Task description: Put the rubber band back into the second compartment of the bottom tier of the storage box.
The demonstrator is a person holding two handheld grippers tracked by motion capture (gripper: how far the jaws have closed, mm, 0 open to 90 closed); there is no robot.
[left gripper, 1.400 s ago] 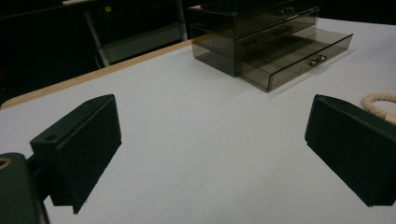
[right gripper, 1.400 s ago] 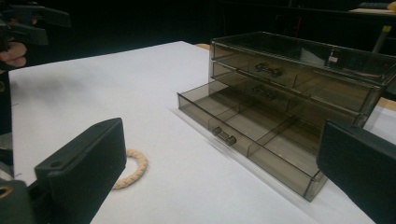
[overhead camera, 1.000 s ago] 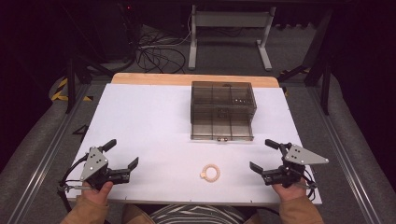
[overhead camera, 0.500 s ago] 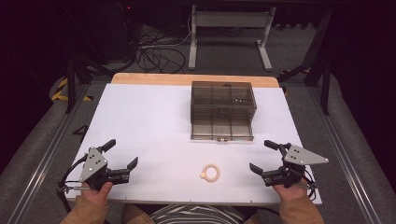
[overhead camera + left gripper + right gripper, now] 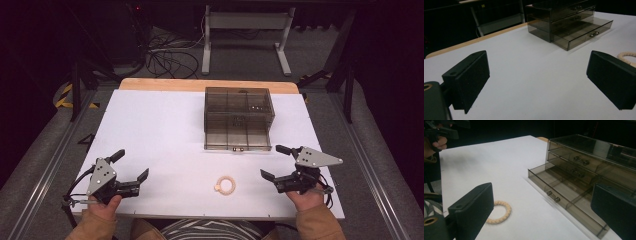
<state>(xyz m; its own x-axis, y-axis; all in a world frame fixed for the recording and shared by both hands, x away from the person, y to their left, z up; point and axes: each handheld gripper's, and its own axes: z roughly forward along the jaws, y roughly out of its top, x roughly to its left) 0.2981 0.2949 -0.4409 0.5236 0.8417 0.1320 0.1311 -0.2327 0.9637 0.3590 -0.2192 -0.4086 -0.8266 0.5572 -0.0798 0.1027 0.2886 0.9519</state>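
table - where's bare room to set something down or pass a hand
Widest bare patch: the table's left half, between the left gripper and drawer box. A narrower strip lies right of the box. Crowded: the front centre, with the ring, open bottom drawer and right gripper.

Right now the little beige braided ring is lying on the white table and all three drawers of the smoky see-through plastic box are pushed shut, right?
Not quite. The little beige braided ring does lie on the white table, but the smoky see-through plastic box is not fully shut: its bottom drawer is pulled out. The two drawers above it are closed. The right gripper view shows this best.
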